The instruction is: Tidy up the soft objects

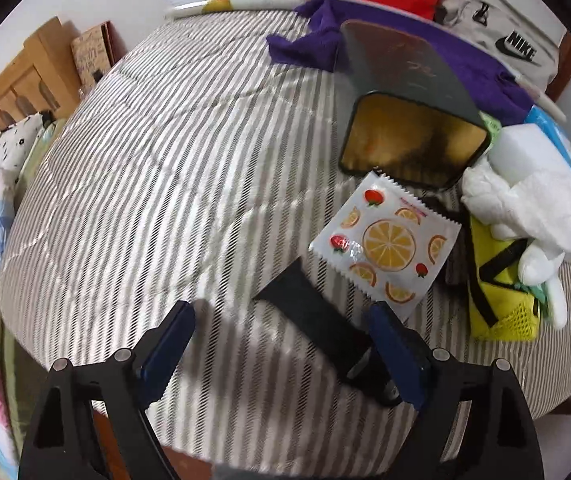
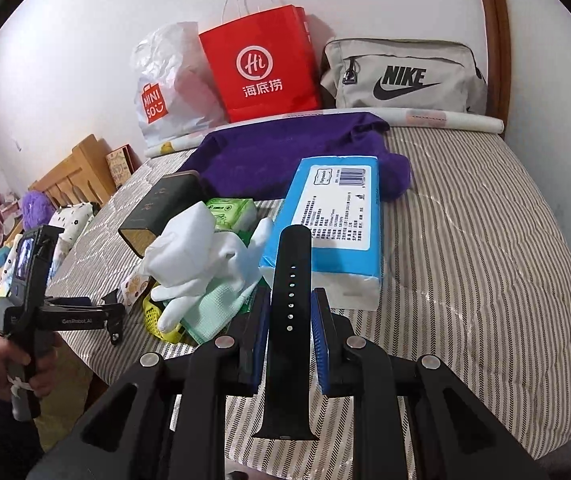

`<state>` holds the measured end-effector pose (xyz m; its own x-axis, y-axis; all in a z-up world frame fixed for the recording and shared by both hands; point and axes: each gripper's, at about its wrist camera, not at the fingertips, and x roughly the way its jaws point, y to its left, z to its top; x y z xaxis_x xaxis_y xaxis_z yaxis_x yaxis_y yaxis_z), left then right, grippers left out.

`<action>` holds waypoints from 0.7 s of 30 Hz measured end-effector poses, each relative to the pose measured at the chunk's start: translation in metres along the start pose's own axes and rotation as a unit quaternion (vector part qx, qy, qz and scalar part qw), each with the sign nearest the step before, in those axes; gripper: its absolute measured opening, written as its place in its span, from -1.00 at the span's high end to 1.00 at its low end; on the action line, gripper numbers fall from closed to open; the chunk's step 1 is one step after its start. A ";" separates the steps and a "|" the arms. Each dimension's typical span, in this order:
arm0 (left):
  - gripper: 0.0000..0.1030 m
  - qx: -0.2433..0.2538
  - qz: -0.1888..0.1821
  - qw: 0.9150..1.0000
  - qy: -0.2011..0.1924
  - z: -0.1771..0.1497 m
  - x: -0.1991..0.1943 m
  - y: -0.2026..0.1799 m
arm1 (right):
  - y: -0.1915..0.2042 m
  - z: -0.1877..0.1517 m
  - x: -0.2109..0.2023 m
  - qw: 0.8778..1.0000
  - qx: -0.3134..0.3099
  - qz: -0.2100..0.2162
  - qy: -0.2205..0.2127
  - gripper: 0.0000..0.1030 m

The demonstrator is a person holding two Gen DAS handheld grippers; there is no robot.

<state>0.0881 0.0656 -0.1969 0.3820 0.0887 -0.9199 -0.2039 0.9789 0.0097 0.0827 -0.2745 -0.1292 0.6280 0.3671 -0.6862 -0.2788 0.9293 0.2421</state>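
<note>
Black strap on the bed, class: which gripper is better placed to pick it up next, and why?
Left. The left gripper is open, with the black strap lying between its fingers on the striped bed cover. The right gripper is shut on another strap.

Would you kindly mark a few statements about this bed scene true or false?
1. The right tongs grip a black strap. True.
2. The left tongs hold the fruit sachet. False: they are open and hold nothing.
3. The red bag stands between a white bag and a grey bag. True.
4. The blue tissue pack lies on the floor. False: it lies on the striped bed.
</note>
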 end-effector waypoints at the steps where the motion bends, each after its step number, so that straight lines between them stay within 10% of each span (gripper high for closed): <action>1: -0.66 0.015 0.000 1.000 -0.018 -0.001 -0.001 -0.004 | 0.000 0.000 -0.001 1.000 -0.001 0.001 -0.001 0.60; 5: 0.44 0.063 -0.023 0.997 -0.050 0.003 -0.007 -0.018 | 0.001 -0.001 -0.004 1.000 -0.003 0.002 -0.004 0.60; 6: 0.46 0.065 -0.025 0.996 -0.050 0.005 -0.007 -0.018 | 0.001 -0.001 -0.004 1.000 -0.003 0.003 -0.004 0.60; 10: 0.42 0.059 -0.024 0.998 -0.030 0.002 -0.013 -0.013 | 0.006 -0.003 -0.007 1.000 -0.009 0.006 -0.005 0.60; 14: -0.28 0.061 -0.002 0.998 -0.016 -0.014 -0.022 -0.009 | 0.008 -0.004 -0.006 1.000 -0.011 0.008 -0.003 0.60; 21: -0.42 0.011 -0.025 1.000 0.001 -0.019 -0.013 -0.017 | 0.010 -0.007 -0.006 1.000 -0.012 0.010 -0.001 0.60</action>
<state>0.0696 0.0439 -0.1924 0.3900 0.0403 -0.9199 -0.1656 0.9858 -0.0271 0.0710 -0.2679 -0.1270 0.6233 0.3860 -0.6800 -0.3085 0.9205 0.2397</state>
